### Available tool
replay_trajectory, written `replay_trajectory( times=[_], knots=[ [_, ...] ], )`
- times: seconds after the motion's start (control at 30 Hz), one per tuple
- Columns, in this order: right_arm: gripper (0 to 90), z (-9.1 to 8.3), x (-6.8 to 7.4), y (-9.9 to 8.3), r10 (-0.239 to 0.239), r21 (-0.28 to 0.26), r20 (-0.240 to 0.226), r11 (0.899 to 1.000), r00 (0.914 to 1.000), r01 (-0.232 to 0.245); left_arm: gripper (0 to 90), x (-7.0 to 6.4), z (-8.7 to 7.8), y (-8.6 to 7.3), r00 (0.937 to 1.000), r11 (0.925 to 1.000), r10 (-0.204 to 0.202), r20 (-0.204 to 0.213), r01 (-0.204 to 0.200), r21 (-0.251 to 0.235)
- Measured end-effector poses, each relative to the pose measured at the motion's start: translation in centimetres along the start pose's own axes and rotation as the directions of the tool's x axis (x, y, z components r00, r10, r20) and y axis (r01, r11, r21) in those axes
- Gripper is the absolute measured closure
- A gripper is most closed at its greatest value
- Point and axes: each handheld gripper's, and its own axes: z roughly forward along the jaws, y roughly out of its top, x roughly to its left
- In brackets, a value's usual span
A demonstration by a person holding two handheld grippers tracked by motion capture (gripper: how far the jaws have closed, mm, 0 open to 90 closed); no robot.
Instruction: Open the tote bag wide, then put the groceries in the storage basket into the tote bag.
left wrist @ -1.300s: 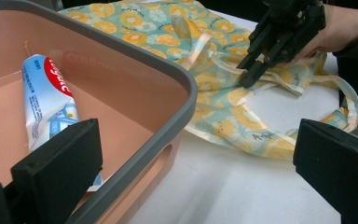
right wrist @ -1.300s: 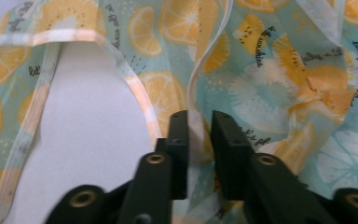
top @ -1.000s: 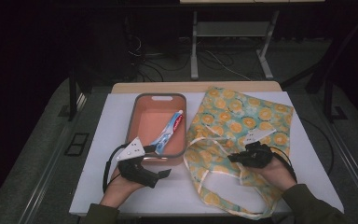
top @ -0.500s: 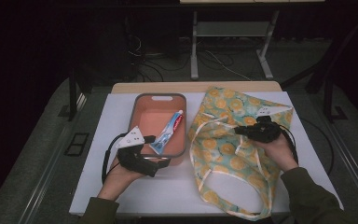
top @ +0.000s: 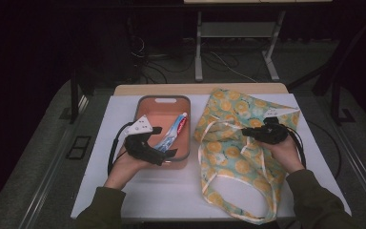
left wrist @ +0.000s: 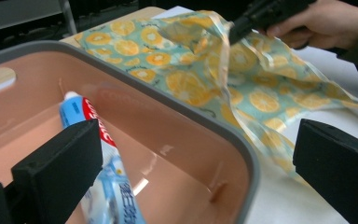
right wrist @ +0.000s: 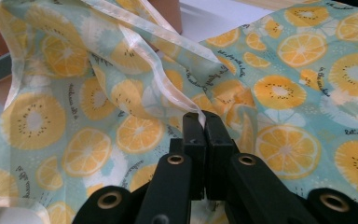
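**Toothpaste in the bin, bag pinched at its edge**

The toothpaste tube (top: 172, 134) lies in the pink bin (top: 145, 106) — long axis on a diagonal, red end toward the far right corner, crimped end near the left gripper (top: 164, 141), whose jaws gape wide over the bin's near right corner, grasping nothing. The right gripper (right wrist: 204, 122) is clenched on the fruit-print bag (top: 228, 102) — lying just right of the bin.
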Motion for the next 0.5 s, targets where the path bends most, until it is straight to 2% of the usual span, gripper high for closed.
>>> replay_trajectory(
  times=[0.5],
  knots=[
    [88.9,-0.2,0.1,-0.1,-0.011,-0.005,-0.006,1.0,0.9999,0.011,0.3,2.9,2.5,2.1,0.9984,0.9995,0.007,-0.056,-0.005,0.033]
  ],
)
